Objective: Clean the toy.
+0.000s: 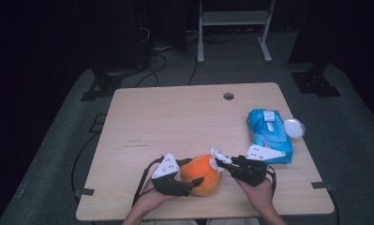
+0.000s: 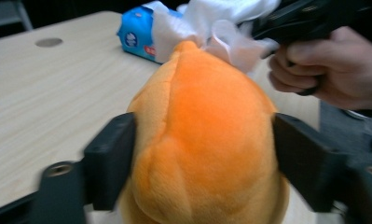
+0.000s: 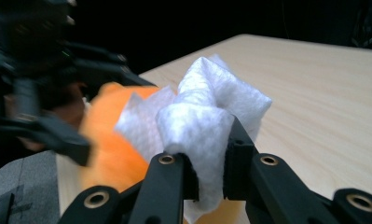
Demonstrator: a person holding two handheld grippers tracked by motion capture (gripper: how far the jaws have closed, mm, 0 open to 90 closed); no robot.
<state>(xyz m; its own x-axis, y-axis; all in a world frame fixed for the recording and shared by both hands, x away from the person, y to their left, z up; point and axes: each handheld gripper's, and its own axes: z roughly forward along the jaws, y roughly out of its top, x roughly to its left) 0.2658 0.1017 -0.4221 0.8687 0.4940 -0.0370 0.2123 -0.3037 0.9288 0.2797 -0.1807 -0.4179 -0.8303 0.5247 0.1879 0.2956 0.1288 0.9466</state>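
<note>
An orange plush toy (image 1: 201,174) (image 2: 207,130) rests near the table's front edge. My left gripper (image 1: 194,171) (image 2: 203,154) has one black jaw on each side of the toy, and both touch its flanks. From the right, my right gripper (image 1: 223,162) (image 3: 207,177) is shut on a crumpled white wipe (image 1: 216,156) (image 3: 207,116). That wipe lies against the far top end of the toy (image 3: 109,140). In the left gripper view the wipe (image 2: 221,23) sits just beyond the toy's tip, with the hand that holds the right gripper (image 2: 323,70) beside it.
A blue pack of wipes (image 1: 269,133) (image 2: 137,37) lies at the right of the wooden table (image 1: 175,117), with a white round lid (image 1: 293,127) at its edge. A cable hole (image 1: 228,96) is at the back. Stands and cables are on the floor behind.
</note>
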